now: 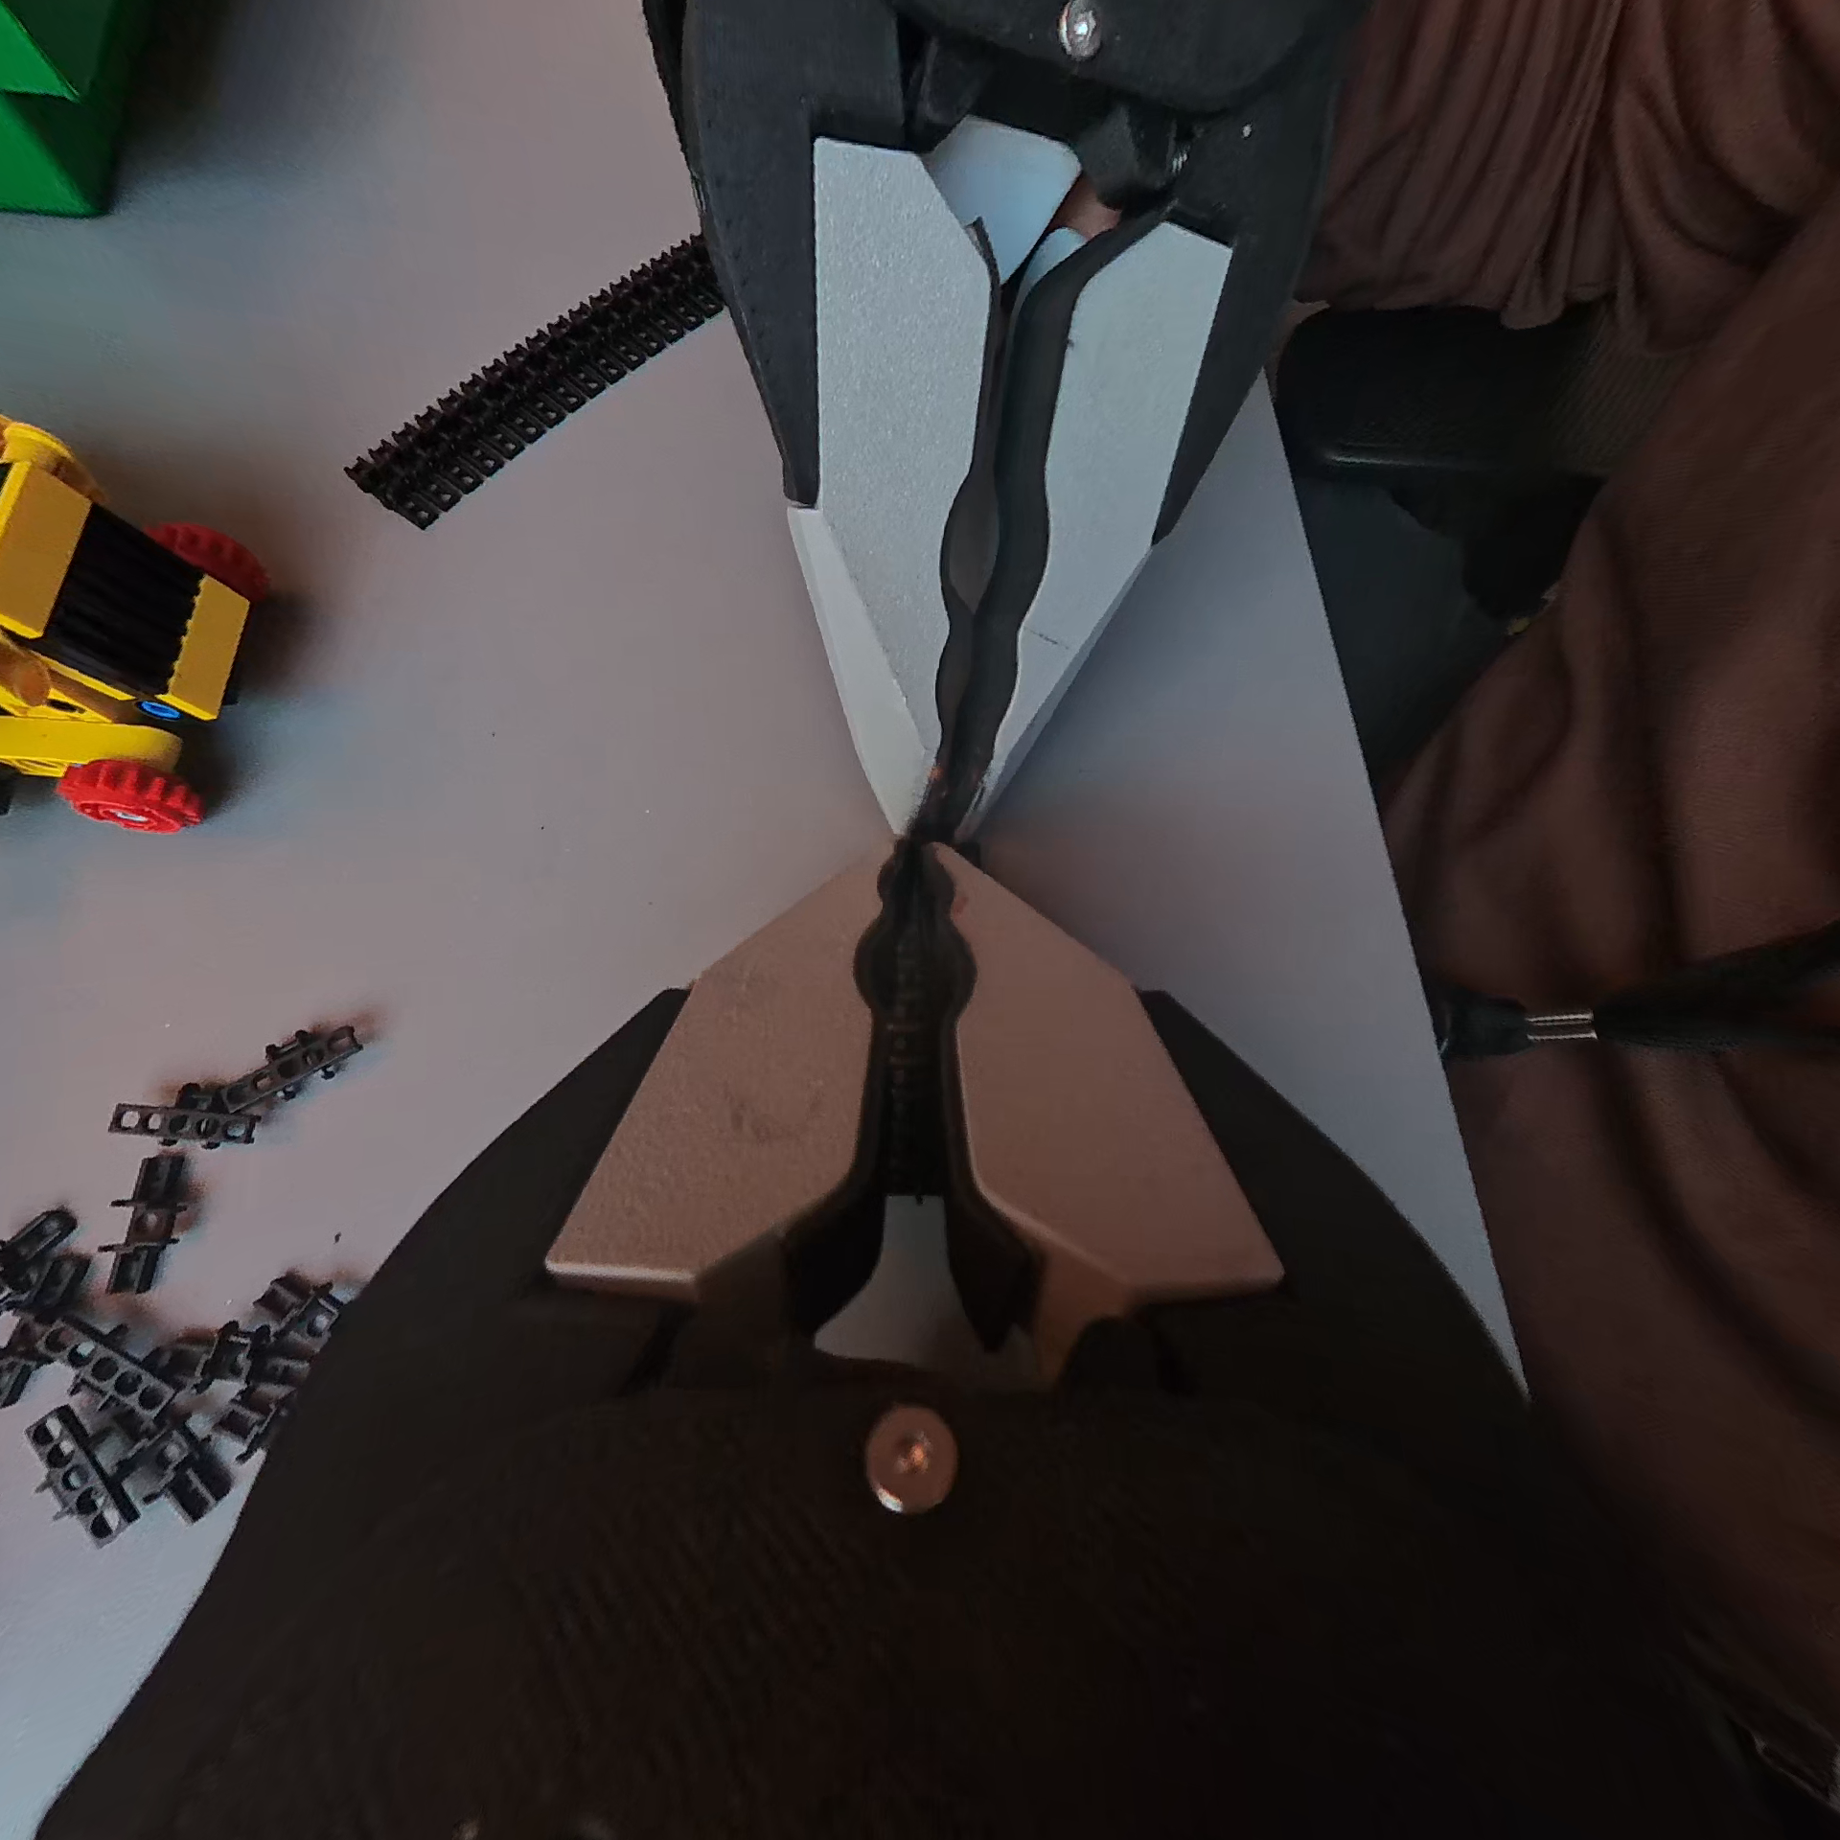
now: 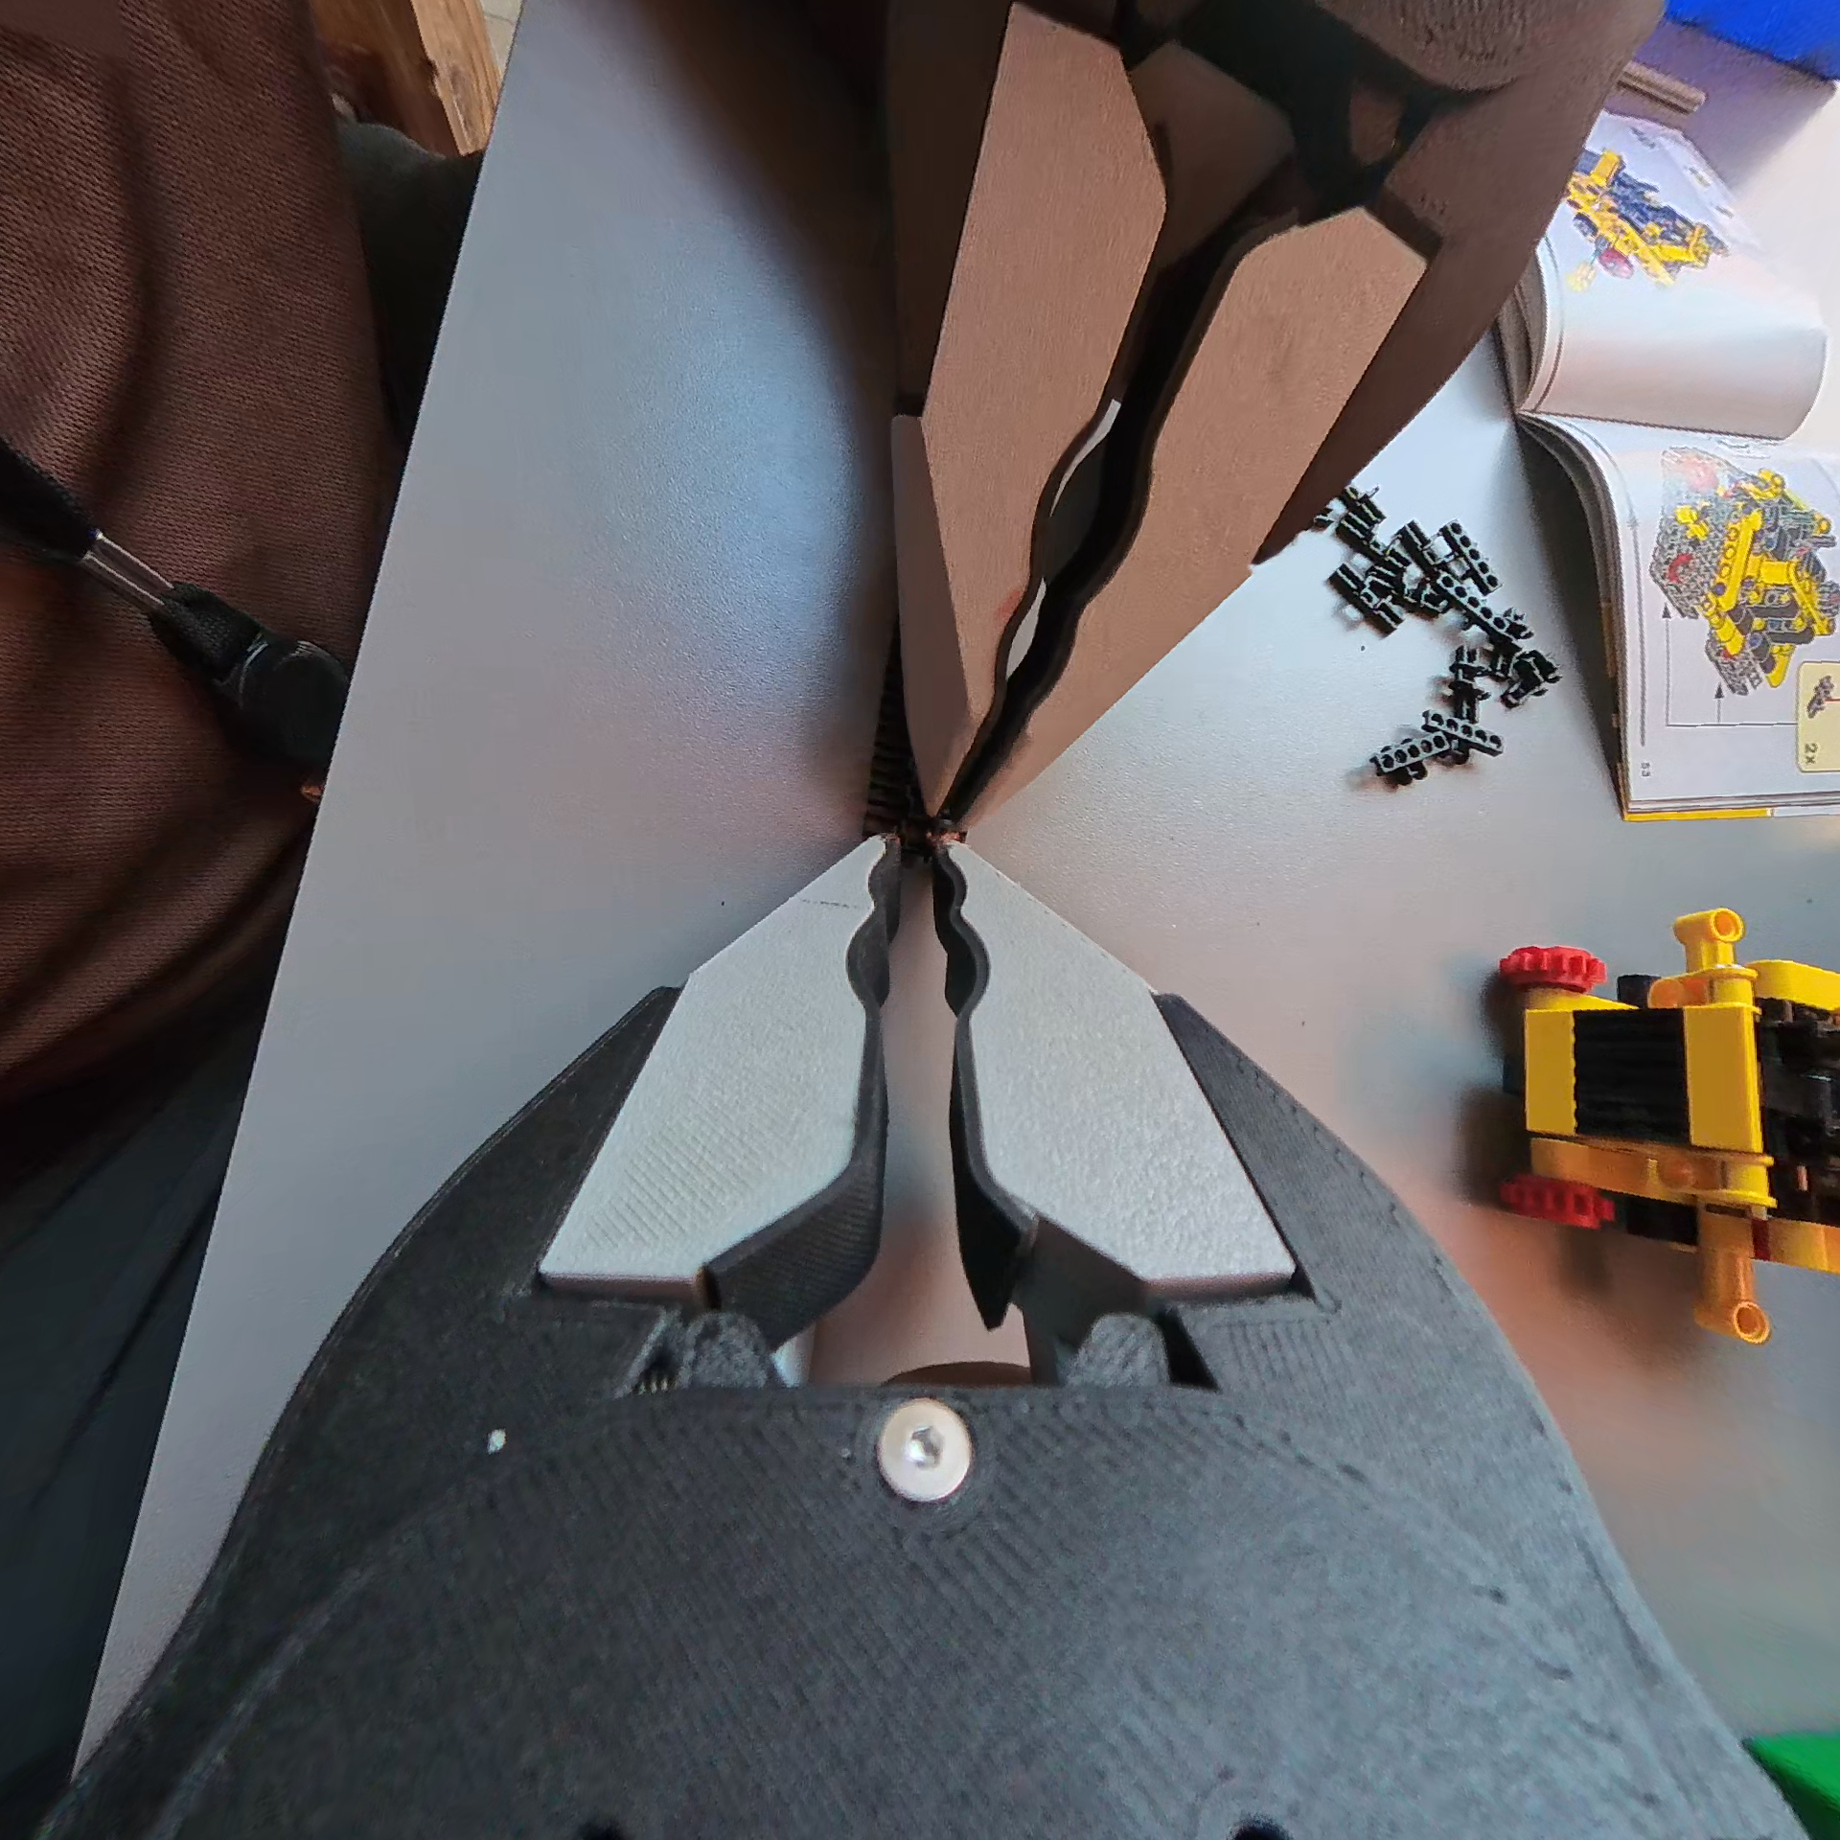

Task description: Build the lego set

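Note:
My two grippers meet tip to tip above the grey table [image 1: 597, 797]. My left gripper [image 1: 914, 864], with tan fingers, is shut on a short strip of black track links [image 1: 908, 1055] that runs back between its fingers. My right gripper [image 2: 914, 858], with grey fingers, is pinched at its tips on a small black track link [image 2: 921, 839] at the strip's end. The strip also shows behind the left gripper [image 2: 941, 811] in the right wrist view [image 2: 889, 757]. In the left wrist view the right gripper [image 1: 941, 811] comes in from the top.
A yellow bulldozer model with red wheels [image 1: 110, 637] [image 2: 1693, 1115] lies on the table. A long assembled track strip [image 1: 538, 388] and a pile of loose track links [image 1: 149, 1344] [image 2: 1444, 637] lie near it. An open instruction booklet [image 2: 1693, 597] and a green box [image 1: 50, 100] are nearby. A person in brown sits at the table edge [image 1: 1394, 896].

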